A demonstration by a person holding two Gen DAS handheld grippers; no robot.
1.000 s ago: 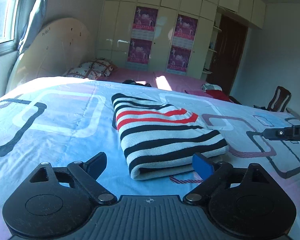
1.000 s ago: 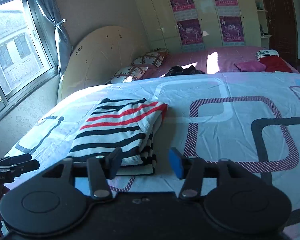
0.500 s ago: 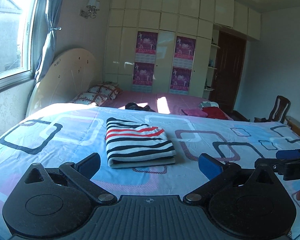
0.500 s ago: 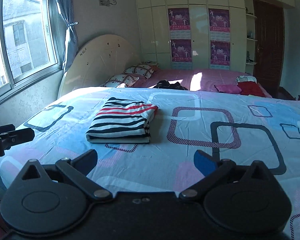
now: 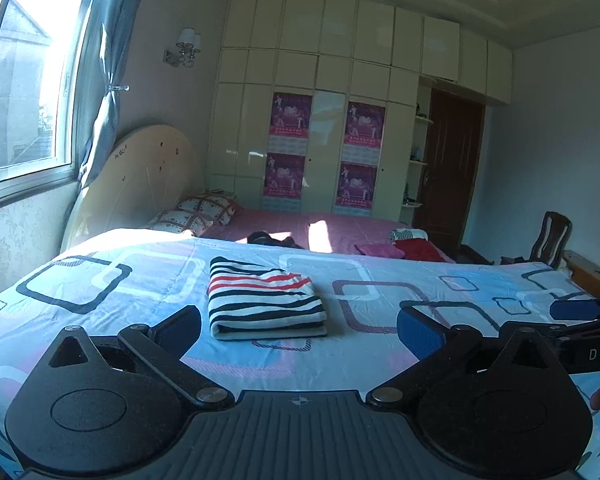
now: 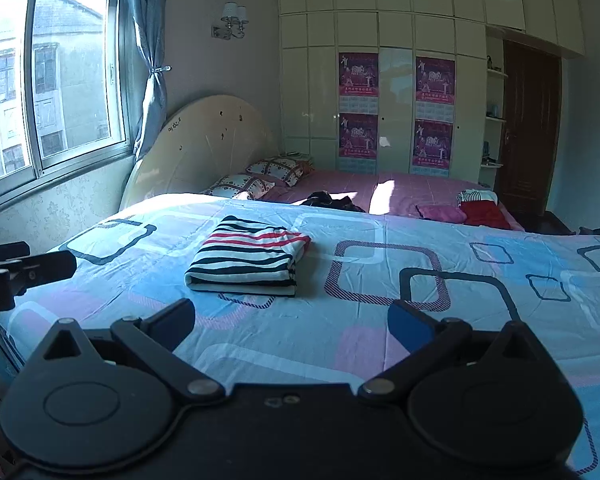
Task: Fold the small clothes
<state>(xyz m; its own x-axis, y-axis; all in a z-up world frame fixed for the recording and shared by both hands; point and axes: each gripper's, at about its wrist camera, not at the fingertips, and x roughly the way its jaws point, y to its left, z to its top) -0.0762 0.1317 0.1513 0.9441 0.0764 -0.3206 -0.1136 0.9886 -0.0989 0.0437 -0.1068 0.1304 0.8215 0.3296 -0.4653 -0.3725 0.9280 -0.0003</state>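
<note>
A folded striped garment (image 5: 264, 300), white with black and red stripes, lies flat on the blue patterned bedspread (image 5: 100, 264). In the right wrist view the same striped garment (image 6: 248, 258) sits left of centre on the bedspread (image 6: 440, 248). My left gripper (image 5: 298, 330) hovers well short of it, open, with nothing between its fingers. My right gripper (image 6: 292, 326) is likewise open and empty, held back from the garment. The other gripper's arm shows at each view's edge.
Behind the blue bedspread lies a pink sheet (image 5: 340, 228) with dark clothes (image 5: 274, 240), a pink and red pile (image 5: 404, 248) and pillows (image 5: 196, 212). A headboard (image 5: 140, 184) and window stand left, wardrobes behind, a chair (image 5: 552, 236) far right.
Both grippers have pulled back and risen away from the folded garment, which now looks smaller and farther. The right gripper's jaws have spread wider; the garment stays folded in place.
</note>
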